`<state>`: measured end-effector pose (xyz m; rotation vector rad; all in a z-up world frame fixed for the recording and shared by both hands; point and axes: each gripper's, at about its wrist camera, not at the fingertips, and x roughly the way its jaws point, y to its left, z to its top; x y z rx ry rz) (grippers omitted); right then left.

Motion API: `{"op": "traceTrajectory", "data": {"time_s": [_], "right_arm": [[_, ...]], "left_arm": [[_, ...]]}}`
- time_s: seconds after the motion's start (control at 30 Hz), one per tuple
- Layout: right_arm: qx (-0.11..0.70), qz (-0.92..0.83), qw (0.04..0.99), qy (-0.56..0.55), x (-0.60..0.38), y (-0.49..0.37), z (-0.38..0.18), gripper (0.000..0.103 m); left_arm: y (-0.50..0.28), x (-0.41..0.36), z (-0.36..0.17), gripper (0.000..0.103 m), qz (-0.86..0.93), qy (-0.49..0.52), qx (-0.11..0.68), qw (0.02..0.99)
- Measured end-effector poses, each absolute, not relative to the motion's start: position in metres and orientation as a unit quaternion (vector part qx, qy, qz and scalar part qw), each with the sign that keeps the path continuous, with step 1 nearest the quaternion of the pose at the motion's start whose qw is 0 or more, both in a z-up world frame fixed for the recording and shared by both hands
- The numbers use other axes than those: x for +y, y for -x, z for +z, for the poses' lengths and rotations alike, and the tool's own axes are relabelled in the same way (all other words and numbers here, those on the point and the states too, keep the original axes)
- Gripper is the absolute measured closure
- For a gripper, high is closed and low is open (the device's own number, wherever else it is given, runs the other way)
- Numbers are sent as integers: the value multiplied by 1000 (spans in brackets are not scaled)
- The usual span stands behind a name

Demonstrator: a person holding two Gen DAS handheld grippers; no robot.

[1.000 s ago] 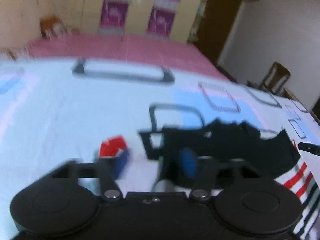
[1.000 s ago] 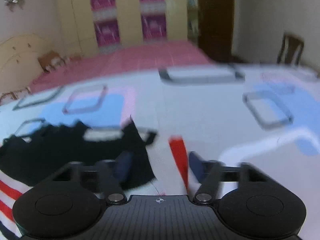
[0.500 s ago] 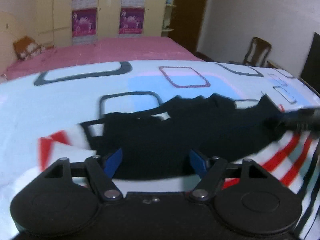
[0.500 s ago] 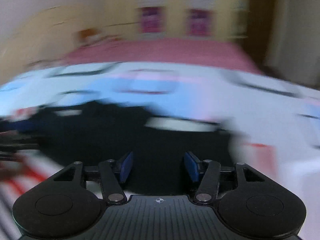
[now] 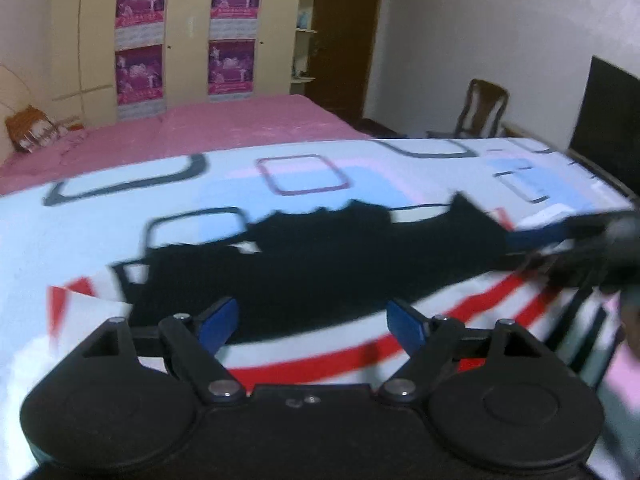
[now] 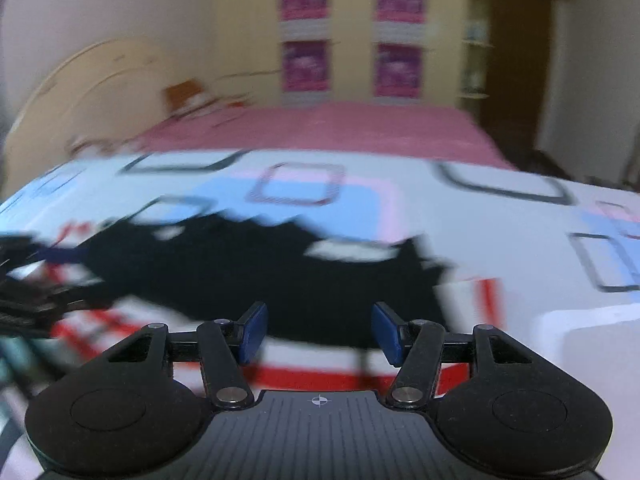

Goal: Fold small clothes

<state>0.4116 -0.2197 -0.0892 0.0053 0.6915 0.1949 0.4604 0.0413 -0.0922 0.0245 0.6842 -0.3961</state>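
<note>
**Garment spread on the bed, both claws open above its near edge**

The garment [image 5: 320,276] lies flat on the bedsheet [image 5: 120,240], and I have both claws hanging over its near side with nothing in them. My left gripper [image 5: 310,322] has its blue pads [image 5: 218,318] spread wide apart, empty, over the line where the black panel meets the white part with red stripes. From that camera the black area stretches from near left to far right, with a jagged far edge, and the red-striped white cloth runs along the near side and off to the right. At the right edge I can see the other tool's dark body, blurred, down at the garment's far right corner.

My right gripper [image 6: 318,334] is likewise open, its pads [image 6: 252,332] parted and holding nothing, above the near edge of the black panel [image 6: 260,276]. The white and red section lies just under and to the right of the fingers. At the left edge of this view the left tool shows as a dark blur.

The sheet is white with blue, pink and dark rounded squares. Beyond it lies a pink bedcover [image 5: 208,128]; further off stand a cream wardrobe with purple posters [image 5: 232,32] and, far right, a wooden chair [image 5: 482,108].
</note>
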Motion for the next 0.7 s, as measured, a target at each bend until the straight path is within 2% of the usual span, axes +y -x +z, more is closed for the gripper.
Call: {"op": "traceTrajectory", "data": {"time_s": [0.13,0.2,0.33,0.5,0.6,0.63,0.67,0.7], "right_arm": [[351,122,928,14,-188,-411,-100,47],[367,121,922,27,-181,-414,-106,53],[384,115,915,55,-180,-410,-115,53],[397,21,916,52,-238,-384,-111,53],[416,15,909,16,-268,-374,-113,53],[416,13,909,25,-265,-373,-110,53],[412,10,910,28,-260,-371,-105,53],[401,15,915,25,-254,-367,-99,53]], "left_arm": [[-456,18,-105,26,-188,-22,360,914],[-452,16,-112,25,-176,-34,364,914],[-442,24,-112,23,-169,-45,361,916],[-422,79,-112,18,-103,-65,361,924],[-416,103,-112,17,-102,-36,365,925],[-415,99,-108,19,-96,-44,365,925],[-414,94,-104,27,-91,-47,363,926],[-410,89,-98,27,-96,-41,356,929]]}}
